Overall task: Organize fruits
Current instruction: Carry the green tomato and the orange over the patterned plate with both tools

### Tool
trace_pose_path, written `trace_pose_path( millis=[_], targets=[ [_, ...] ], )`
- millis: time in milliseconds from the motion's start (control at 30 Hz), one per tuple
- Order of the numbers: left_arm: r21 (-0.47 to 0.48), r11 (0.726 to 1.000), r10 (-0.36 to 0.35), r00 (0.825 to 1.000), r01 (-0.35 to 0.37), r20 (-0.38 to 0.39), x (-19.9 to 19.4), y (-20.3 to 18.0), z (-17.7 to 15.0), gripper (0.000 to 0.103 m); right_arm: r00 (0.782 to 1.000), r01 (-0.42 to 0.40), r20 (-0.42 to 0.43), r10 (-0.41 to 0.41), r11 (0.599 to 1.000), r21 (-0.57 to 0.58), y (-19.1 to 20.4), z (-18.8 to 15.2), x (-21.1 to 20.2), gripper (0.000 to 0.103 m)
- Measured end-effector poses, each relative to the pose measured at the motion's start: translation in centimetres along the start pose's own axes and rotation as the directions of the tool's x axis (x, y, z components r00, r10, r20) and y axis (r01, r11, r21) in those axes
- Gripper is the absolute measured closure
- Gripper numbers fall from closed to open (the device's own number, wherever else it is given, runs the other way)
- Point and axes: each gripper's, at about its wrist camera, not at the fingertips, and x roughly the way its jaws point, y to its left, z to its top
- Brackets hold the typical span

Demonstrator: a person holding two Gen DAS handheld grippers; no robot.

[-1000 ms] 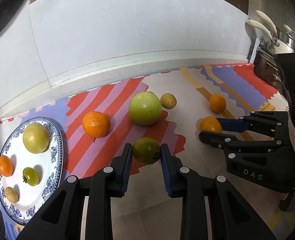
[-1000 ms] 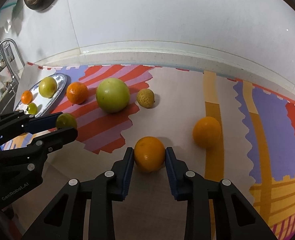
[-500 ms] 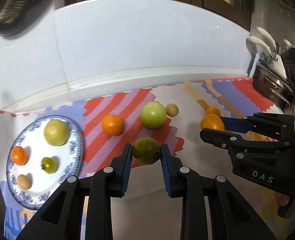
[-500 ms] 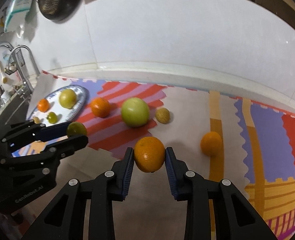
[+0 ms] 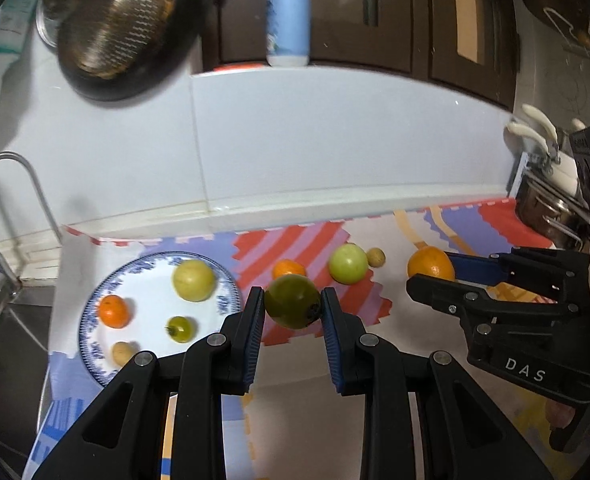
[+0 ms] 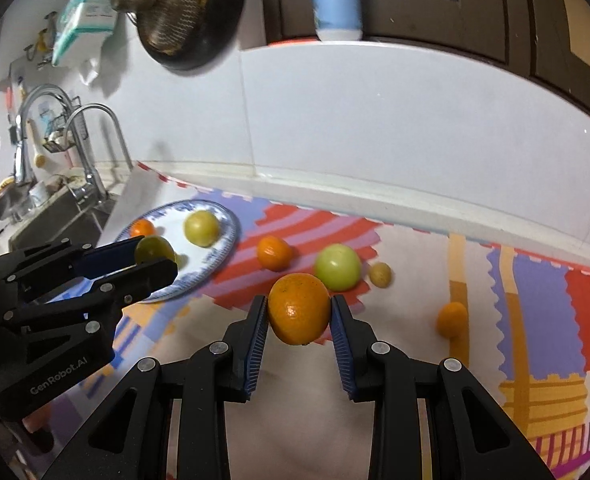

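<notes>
The worktop (image 5: 295, 392) under its striped mat (image 6: 535, 280) lies well below both grippers. The blue-rimmed plate (image 5: 91, 320), ahead and left of the left gripper (image 5: 293, 308), already carries 4 fruits. That gripper is clamped on a dark green fruit (image 5: 293, 300), held clear of the mat; the right gripper (image 6: 299, 316) is clamped on an orange (image 6: 299, 308), also in the air.

Round, smooth fruit held only at its sides could slip or roll out if either hand tilts or jolts. The 2 grippers travel near each other toward 1 plate, so they could collide. Little bare plate remains, so a dropped fruit might knock others off.

A pale green fruit (image 6: 337, 267), a tangerine (image 6: 274, 253), another orange (image 6: 452, 319) and a small yellowish fruit (image 6: 380, 274) lie ahead on the mat; none blocks the way.
</notes>
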Motion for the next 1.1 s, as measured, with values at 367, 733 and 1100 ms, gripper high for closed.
trace_pose_path(
  millis=[367,733,1100],
  targets=[
    [-0.030,0.997,0.072,0.997,-0.070,0.041,-3.4,3.8,-0.3,0.074,0.998,-0.053,0.036,0.054,0.998,-0.029,4.2,1.3,-0.5,0.070],
    [-0.066,0.988,0.141,0.989,-0.139,0.032,-4.1,8.4,-0.5,0.074,0.992,-0.114,0.047,0.117,0.992,-0.058,8.3,3.3,1.2,0.070],
    [-0.106,0.972,0.210,0.977,-0.211,-0.019,-2.2,13.6,-1.0,0.074,0.985,-0.169,0.010,0.172,0.978,-0.122,12.2,5.8,5.8,0.070]
  ],
)
